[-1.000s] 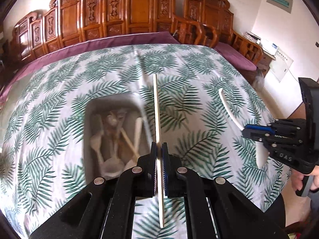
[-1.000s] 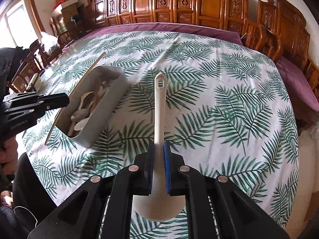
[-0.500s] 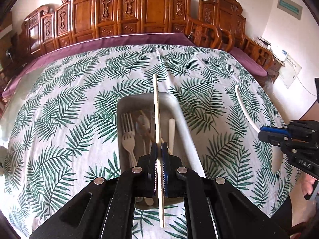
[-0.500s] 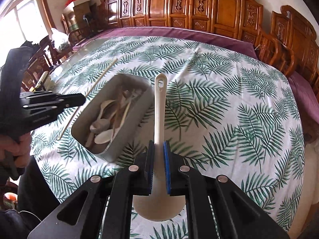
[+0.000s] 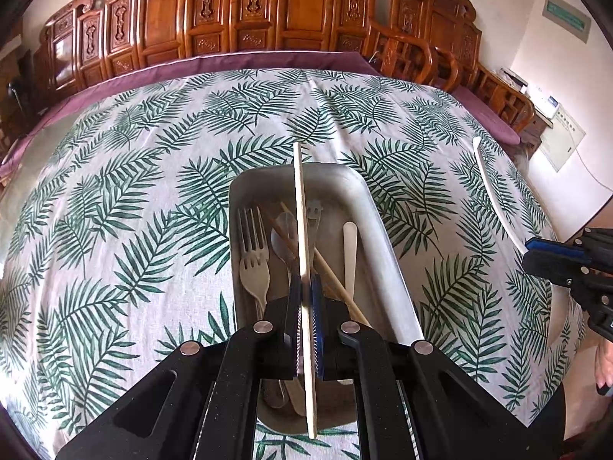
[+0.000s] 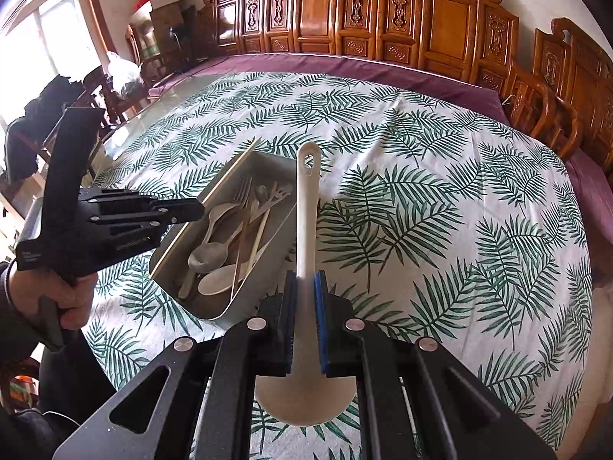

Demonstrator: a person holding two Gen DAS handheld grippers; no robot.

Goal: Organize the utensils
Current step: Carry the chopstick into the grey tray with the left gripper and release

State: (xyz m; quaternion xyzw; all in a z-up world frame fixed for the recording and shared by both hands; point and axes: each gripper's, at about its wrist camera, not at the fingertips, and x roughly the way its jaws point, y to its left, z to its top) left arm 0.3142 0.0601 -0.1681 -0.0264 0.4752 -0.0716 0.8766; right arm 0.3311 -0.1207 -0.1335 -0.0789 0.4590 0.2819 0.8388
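Over the grey metal tray (image 5: 377,226), the left gripper (image 5: 305,299) clamps a thin wooden chopstick (image 5: 300,207); beside the tray, the right gripper (image 6: 305,295) clamps a cream plastic ladle (image 6: 306,207).

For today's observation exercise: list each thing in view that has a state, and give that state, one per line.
Left tongs: shut on the chopstick.
Chopstick: held above the tray.
Right tongs: shut on the white ladle.
White ladle: held, outside the tray.
Tray: open, holding forks, spoons, chopsticks.
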